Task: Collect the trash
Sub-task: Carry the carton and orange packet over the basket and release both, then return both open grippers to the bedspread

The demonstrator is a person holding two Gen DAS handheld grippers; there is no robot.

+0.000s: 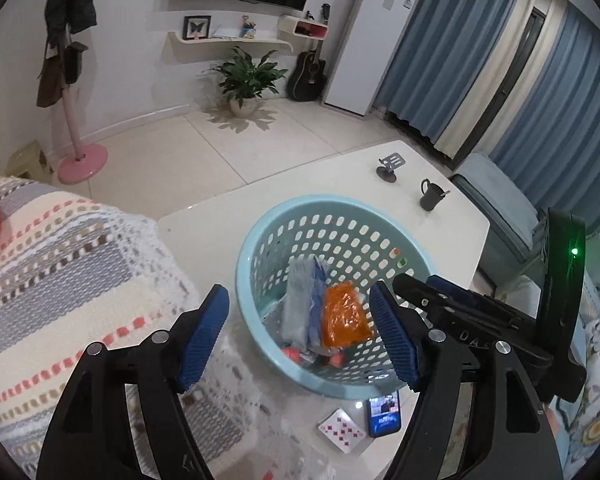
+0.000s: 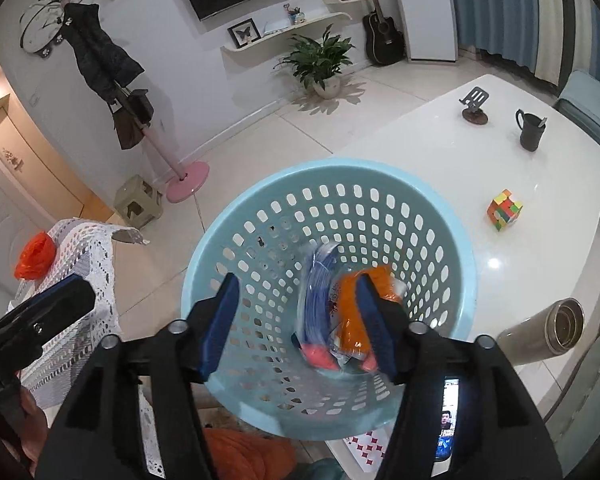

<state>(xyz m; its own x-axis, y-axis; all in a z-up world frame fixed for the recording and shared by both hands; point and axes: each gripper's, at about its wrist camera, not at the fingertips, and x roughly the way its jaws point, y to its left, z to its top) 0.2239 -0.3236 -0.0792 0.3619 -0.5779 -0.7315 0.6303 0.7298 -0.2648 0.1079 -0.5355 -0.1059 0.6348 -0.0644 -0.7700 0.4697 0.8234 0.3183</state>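
Both tongs (image 1: 298, 336) (image 2: 296, 328) gape above trash-filled basket (image 2: 236, 248)

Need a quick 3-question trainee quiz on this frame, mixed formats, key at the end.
1. True or false: the basket already holds an orange packet.
2. Multiple choice: what lies on the table right beside the phone? A) playing card B) spoon C) keys
3. Fill in: both the left gripper and the right gripper have jaws that are ____ and hold nothing.

Key: 1 true; 2 A, the playing card; 3 open.
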